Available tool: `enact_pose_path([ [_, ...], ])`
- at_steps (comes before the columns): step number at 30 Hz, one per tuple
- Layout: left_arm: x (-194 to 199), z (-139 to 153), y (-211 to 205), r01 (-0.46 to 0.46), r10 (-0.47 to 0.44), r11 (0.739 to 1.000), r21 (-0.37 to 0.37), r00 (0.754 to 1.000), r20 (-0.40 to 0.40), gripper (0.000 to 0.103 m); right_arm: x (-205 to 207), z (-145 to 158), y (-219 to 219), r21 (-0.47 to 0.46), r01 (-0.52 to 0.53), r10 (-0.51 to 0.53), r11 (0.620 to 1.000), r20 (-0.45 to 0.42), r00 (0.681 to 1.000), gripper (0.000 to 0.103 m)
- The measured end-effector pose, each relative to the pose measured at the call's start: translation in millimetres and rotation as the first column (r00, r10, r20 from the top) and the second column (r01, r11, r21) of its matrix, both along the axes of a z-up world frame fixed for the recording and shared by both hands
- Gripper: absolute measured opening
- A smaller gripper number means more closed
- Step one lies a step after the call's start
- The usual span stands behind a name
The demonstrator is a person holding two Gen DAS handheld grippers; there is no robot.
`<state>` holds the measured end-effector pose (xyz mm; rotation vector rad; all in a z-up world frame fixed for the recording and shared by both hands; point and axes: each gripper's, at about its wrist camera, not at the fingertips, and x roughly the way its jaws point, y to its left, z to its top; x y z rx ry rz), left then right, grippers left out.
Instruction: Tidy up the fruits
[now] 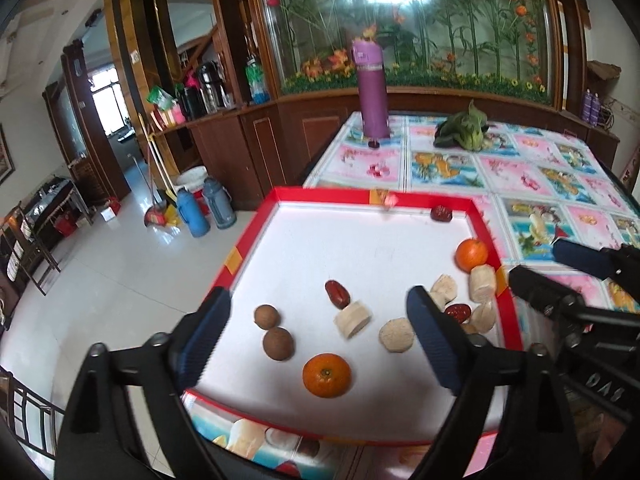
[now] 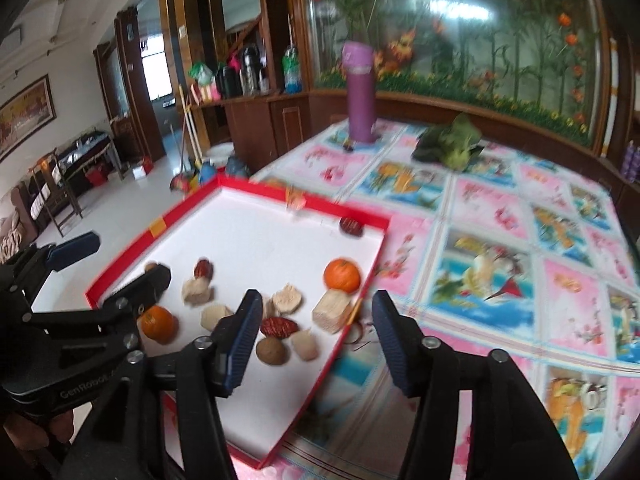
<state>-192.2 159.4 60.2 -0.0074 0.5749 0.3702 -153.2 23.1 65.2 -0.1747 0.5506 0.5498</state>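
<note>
The left gripper (image 1: 318, 344) hangs over the near part of the red-rimmed tray (image 1: 256, 220), jaws spread wide and holding nothing; the right gripper (image 2: 314, 338) straddles the tray's right rim, jaws likewise spread and empty. Inside the tray lie two oranges, one near the front edge (image 1: 327, 375) and one against the right rim (image 1: 471, 255). Three red dates show: one at the tray's centre (image 1: 337, 293), one by the right rim among the pale pieces (image 1: 458, 312), and one in the far right corner (image 1: 441, 213). Two brown round fruits (image 1: 266, 317) sit touching each other in the front left part of the tray, and the right wrist view shows a third (image 2: 272, 351) near the right gripper's left jaw. Pale cut chunks (image 1: 353, 319), about six, are scattered from the tray's centre to its right rim, though blur makes the exact count uncertain. Beyond the tray, on the bench (image 1: 532, 184) with its patterned cloth, stand one purple flask (image 1: 373, 88) and one bunch of leafy greens (image 1: 464, 130).
</note>
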Motion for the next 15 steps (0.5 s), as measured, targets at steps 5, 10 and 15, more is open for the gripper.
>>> enact_pose_path([
  [5, -19.0, 18.8, -5.3, -0.019, 0.020, 1.000, -0.013, 0.999, 0.041, 0.103, -23.1, 28.1, -15.5, 0.031, 0.020, -0.023, 0.999, 0.112, 0.993, 0.079],
  [10, -32.4, 30.5, -4.5, -0.062, 0.064, 0.997, -0.052, 0.997, 0.043, 0.103, -44.6, 45.8, -28.7, 0.057, 0.031, -0.041, 0.998, 0.175, 0.984, 0.084],
  [15, -49.1, 39.7, -6.6, -0.104, 0.108, 0.993, -0.055, 0.992, 0.071, 0.103, -54.1, 52.1, -38.5, 0.121, 0.011, -0.030, 0.993, 0.154, 0.988, 0.085],
])
